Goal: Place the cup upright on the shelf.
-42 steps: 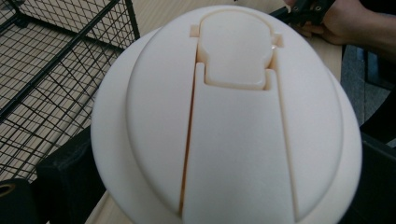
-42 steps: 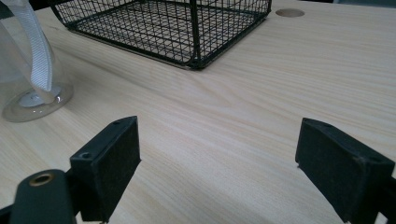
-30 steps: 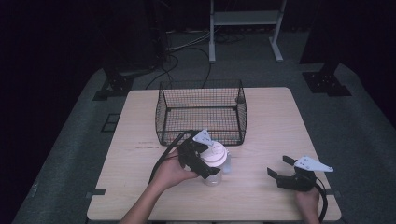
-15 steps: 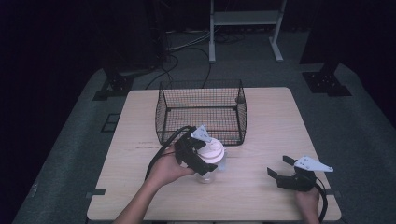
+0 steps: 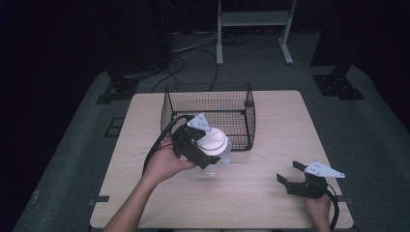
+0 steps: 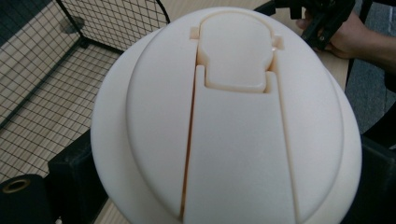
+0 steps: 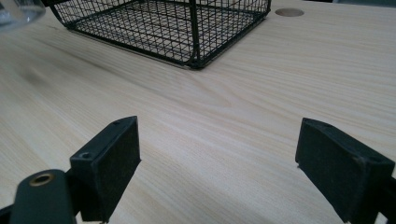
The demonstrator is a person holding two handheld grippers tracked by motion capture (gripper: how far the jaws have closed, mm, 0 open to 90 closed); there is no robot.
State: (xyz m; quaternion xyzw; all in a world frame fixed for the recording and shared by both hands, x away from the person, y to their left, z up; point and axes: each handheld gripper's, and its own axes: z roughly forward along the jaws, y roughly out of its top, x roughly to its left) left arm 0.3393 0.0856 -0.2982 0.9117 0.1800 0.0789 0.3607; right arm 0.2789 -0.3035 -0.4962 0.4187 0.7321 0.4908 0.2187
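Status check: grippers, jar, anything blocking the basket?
Left gripper shut on jar, held at the wire basket front. Right gripper open, empty, low over the table. Nothing seen blocking the basket.

A round cream-white plastic lid [image 6: 224, 116] with a flip-top flap along its middle sits close before the camera, between the left gripper's [image 6: 224, 186] two black jaws, which flank it at the lower left and lower right. Behind it at upper left is a black wire basket [image 6: 70, 56] on the wooden bench [image 6: 338, 63]. At upper right a hand [image 6: 350, 39] holds the other gripper [image 6: 322, 18].
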